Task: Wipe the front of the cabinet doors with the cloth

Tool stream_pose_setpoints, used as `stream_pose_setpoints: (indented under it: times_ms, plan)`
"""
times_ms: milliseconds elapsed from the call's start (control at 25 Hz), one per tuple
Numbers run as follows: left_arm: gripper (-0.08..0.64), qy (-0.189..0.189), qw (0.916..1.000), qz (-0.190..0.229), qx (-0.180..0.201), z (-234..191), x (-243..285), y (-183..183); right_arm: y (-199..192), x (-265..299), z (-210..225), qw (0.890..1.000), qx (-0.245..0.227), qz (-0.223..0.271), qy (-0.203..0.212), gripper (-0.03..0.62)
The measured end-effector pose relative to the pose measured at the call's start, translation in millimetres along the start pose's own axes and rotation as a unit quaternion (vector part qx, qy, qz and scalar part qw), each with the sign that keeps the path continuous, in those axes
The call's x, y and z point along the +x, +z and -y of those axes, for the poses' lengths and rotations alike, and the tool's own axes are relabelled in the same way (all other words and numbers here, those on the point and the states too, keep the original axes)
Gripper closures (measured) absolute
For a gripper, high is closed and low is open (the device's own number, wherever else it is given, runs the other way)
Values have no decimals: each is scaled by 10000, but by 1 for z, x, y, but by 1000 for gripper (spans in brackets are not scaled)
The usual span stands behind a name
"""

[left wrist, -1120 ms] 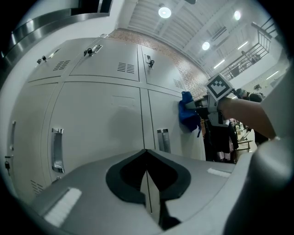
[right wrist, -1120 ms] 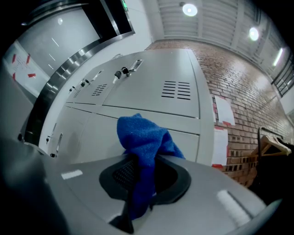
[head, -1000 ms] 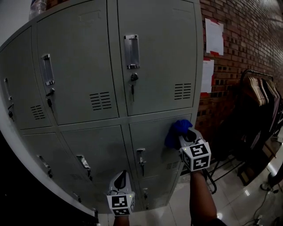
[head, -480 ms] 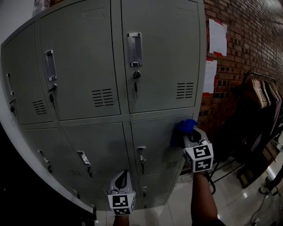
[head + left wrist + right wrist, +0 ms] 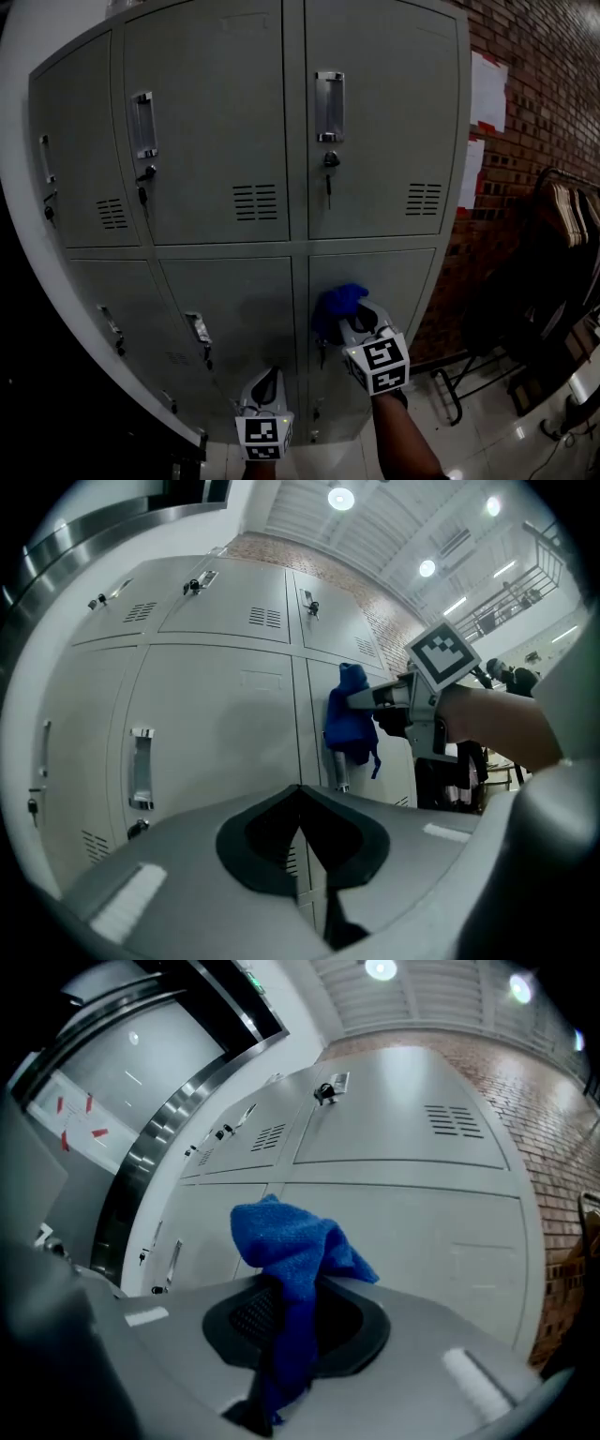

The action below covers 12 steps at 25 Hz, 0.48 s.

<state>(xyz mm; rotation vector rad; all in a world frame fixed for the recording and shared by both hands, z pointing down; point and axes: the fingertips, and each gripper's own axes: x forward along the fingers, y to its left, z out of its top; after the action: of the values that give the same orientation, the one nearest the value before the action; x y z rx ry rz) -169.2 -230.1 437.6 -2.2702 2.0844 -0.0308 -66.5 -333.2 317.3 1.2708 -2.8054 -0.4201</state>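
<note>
Two grippers show. The right gripper [image 5: 354, 317] has its jaws clamped on the one blue cloth [image 5: 337, 302], which stands up in a bunch past the jaw tips, while a tail hangs back between them. The bunch lies against the lower right door of the grey cabinet [image 5: 375, 169], close to that door's left edge. In the left gripper view, that door's handle [image 5: 342, 778] pokes out just under the cloth; from the head view it is mostly covered. The left gripper [image 5: 265, 384] has its jaws together with nothing between them; it points at the lower middle door, below and left of the right jaws, apart from the cloth. Six doors are in view, two rows of three; the leftmost pair is bent and dark at the picture's edge, and the lower ones are cut off at the bottom. Right of the right jaws, two sheets [image 5: 487, 94] hang on a brick wall [image 5: 548, 84]. A rack [image 5: 562, 244] of dark clothes is cut off and too dim to count.
</note>
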Motion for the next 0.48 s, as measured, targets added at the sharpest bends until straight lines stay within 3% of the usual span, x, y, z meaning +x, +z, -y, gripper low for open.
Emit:
stream_pose_setpoints:
  times_ms: [240,480]
  plan:
    - [549,418,9991,-1,-54,-39,-19,1,1,18,-16,9998,-201,-84,6,535]
    - [549,415,9991,-26,-62,-42,-18,0,0,15,-12,9993,-333,-178,38,535]
